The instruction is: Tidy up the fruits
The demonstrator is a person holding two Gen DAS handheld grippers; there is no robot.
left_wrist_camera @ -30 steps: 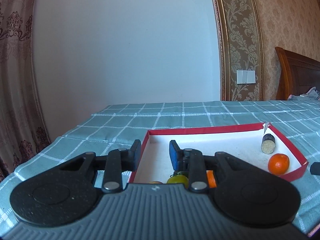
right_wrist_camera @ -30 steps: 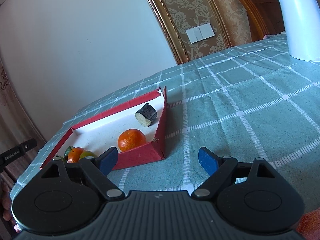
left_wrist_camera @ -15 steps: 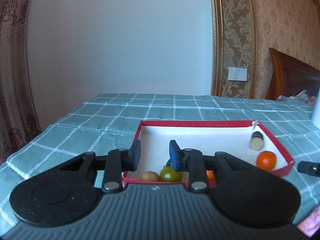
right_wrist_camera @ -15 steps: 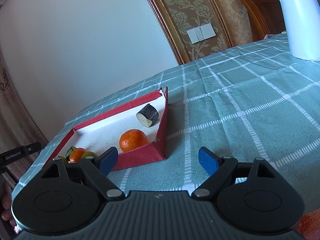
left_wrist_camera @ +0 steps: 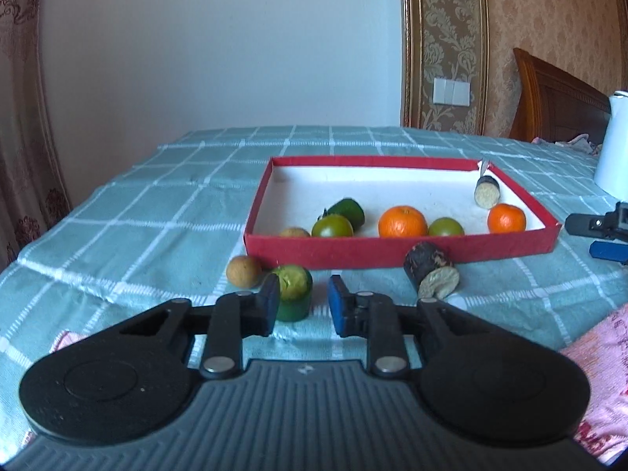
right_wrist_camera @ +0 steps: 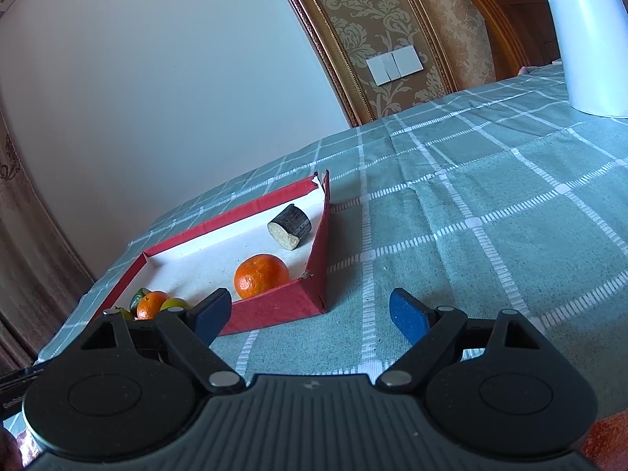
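Green fruit chunk (left_wrist_camera: 292,292) beside left claw (left_wrist_camera: 304,306)

Black claw (left_wrist_camera: 304,306), blue pads (left_wrist_camera: 337,308)

oranges (left_wrist_camera: 402,221) in tray (left_wrist_camera: 392,252); kettle (right_wrist_camera: 588,35) right, on tablecloth (right_wrist_camera: 490,216)

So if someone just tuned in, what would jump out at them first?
Probably the red tray mid-table, holding two bright oranges among greener fruit. Next, the strays on the checked cloth before its near wall: a small tan fruit, a cut green piece by the left hand-held gripper, and a dark cut chunk.
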